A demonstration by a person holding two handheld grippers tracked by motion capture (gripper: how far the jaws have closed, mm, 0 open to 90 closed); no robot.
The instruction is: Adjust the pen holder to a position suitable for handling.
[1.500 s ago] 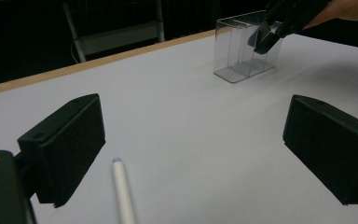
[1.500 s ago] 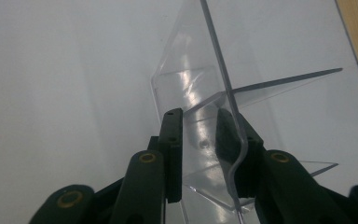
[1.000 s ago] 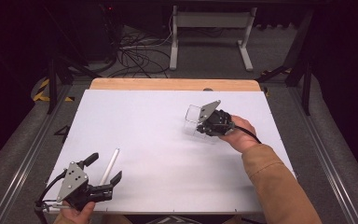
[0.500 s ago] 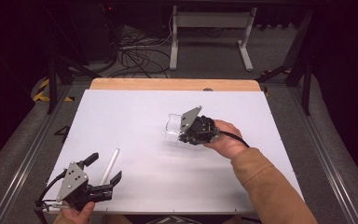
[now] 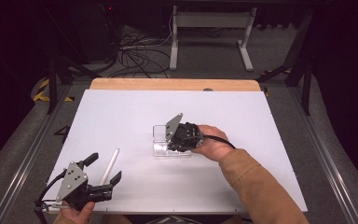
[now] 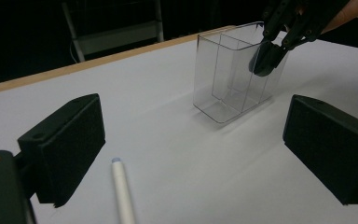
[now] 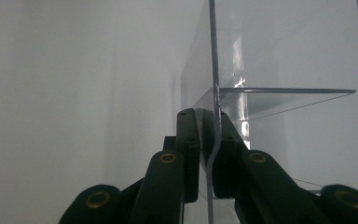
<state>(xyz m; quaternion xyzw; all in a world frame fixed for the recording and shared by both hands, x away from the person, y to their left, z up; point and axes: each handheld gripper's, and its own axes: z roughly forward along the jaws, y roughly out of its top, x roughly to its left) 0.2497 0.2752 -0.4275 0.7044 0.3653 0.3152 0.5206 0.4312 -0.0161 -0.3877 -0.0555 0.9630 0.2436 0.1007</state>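
Right gripper view, clear box (image 7: pixel 279 70) wall pinched in right hand-held gripper (image 7: pixel 205 140)

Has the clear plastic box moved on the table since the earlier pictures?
Yes. The clear box, gripped on its wall by the right gripper, has moved leftward and nearer the person, away from the wooden table edge.

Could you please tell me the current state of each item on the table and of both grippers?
Clear container: upright on the table, empty, wall pinched by the right gripper.
White stick: lying flat on the table, untouched, between the left gripper's jaws.
Right gripper: shut on the container's wall.
Left gripper: open, holding nothing, low at the near edge.
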